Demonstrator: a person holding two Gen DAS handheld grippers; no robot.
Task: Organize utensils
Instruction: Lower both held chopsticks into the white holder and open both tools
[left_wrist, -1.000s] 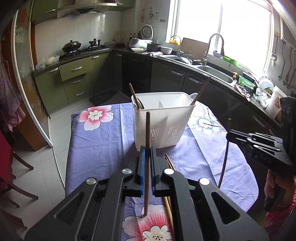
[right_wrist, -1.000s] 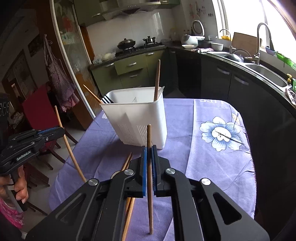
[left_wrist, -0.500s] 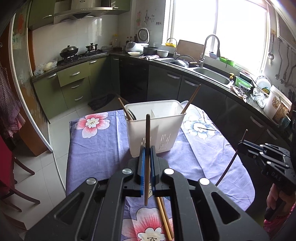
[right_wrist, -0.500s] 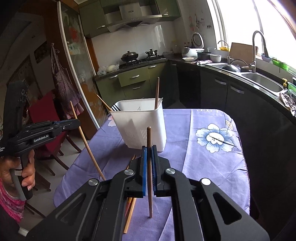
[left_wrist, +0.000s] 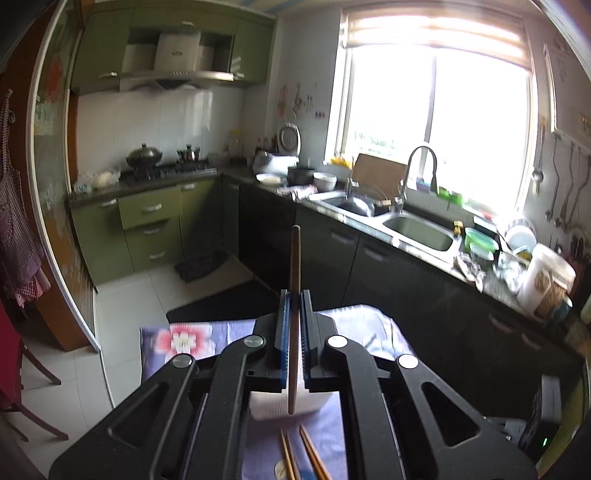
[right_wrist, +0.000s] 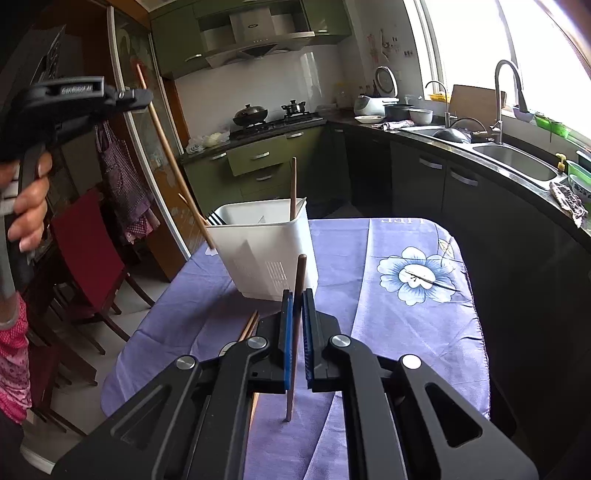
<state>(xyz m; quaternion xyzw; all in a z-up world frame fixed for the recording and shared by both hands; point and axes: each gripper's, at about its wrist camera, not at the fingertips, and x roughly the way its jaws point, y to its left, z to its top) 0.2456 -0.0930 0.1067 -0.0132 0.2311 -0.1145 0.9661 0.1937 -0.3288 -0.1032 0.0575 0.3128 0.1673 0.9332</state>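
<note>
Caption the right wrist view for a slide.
Right tongs clamp a dark chopstick upright before the white utensil caddy.

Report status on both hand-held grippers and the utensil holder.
Left hand-held gripper shut on dark wooden chopstick, raised high. Right hand-held gripper shut on brown chopstick. White plastic utensil holder upright, path unobstructed.

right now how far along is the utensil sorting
Partly done. The white caddy already holds at least one chopstick. In hand: the left gripper is shut on a dark chopstick, raised above the caddy, and the right gripper clamps another. Left: both of those, plus loose chopsticks on the purple cloth.
</note>
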